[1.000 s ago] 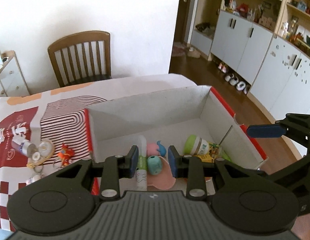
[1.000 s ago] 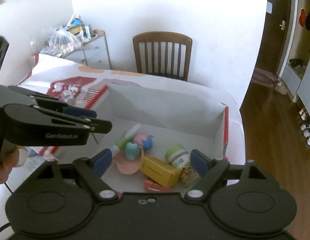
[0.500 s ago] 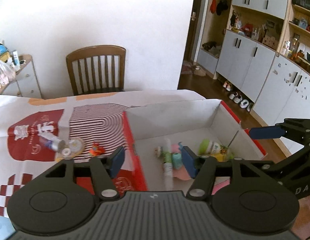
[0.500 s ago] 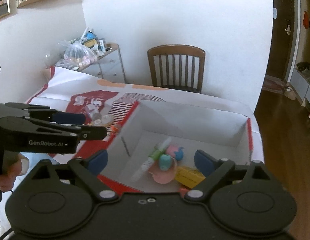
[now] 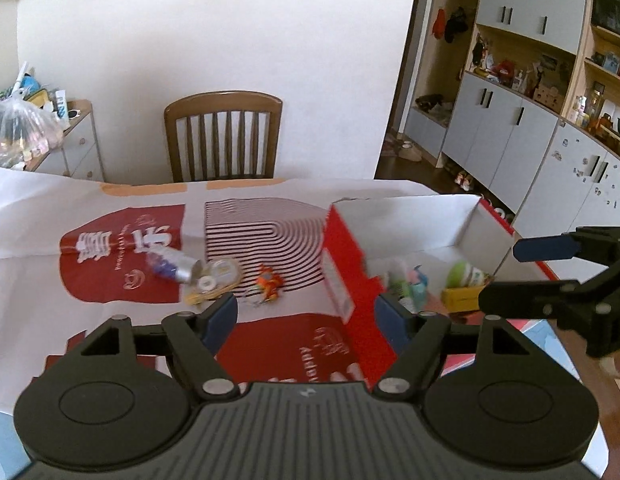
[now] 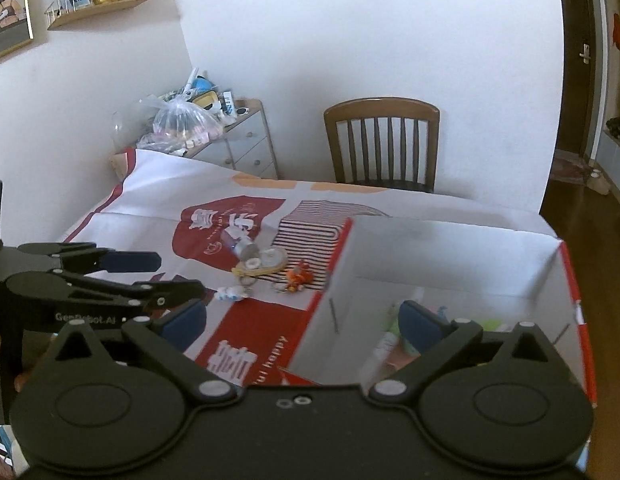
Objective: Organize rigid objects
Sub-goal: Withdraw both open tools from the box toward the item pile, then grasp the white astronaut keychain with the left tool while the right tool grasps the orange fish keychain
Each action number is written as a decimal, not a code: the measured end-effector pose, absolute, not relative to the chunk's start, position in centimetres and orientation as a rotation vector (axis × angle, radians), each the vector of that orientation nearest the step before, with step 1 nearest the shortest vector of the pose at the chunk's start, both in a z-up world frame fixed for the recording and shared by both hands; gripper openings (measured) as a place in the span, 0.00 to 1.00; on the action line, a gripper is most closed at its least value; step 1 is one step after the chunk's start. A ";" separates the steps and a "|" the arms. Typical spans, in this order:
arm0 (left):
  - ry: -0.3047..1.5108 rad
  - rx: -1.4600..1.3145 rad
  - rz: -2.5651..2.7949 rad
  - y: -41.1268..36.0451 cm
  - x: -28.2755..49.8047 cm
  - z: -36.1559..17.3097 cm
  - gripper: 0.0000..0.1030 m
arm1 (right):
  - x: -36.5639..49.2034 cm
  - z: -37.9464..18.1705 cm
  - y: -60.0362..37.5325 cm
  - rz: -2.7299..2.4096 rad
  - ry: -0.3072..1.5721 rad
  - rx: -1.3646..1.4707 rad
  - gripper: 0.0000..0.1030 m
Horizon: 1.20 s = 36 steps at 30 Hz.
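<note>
Red-edged white cardboard box now holds the pen; both claws have swung left.
Left gripper and right gripper are opening, empty, facing the orange keychain figure and small silver bottle left on the tablecloth.

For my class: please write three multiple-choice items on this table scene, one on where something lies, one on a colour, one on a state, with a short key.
1. Where does the orange toy figure lie?
A. inside the box
B. on the tablecloth, outside the box
C. on the chair

2. What colour is the outside of the cardboard box?
A. red
B. green
C. black

3. How does the left gripper stand?
A. shut on a bottle
B. shut on the toy
C. open, holding nothing

Key: 1 B, it lies on the cloth left of the box wall. 2 A, the outer wall is red, the inside white. 3 C, its jaws are opening and nothing is between them.
</note>
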<state>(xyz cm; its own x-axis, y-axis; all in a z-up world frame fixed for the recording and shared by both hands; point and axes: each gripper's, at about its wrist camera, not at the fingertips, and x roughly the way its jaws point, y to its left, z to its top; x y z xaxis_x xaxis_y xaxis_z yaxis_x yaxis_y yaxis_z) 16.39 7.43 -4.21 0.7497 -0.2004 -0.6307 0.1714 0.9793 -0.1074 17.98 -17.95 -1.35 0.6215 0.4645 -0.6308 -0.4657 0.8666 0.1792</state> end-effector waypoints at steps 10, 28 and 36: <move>0.742 -0.112 -0.218 14.2 17.3 -6.9 0.82 | 19.1 -2.5 -12.5 0.499 0.757 0.000 1.00; 0.744 -0.134 -0.109 17.9 21.4 -13.2 1.00 | 25.8 -6.1 -3.4 0.423 0.820 -0.097 0.99; 0.720 -0.088 -0.124 16.0 22.7 -15.2 1.00 | 30.0 -10.3 -1.7 0.376 0.934 -0.142 0.89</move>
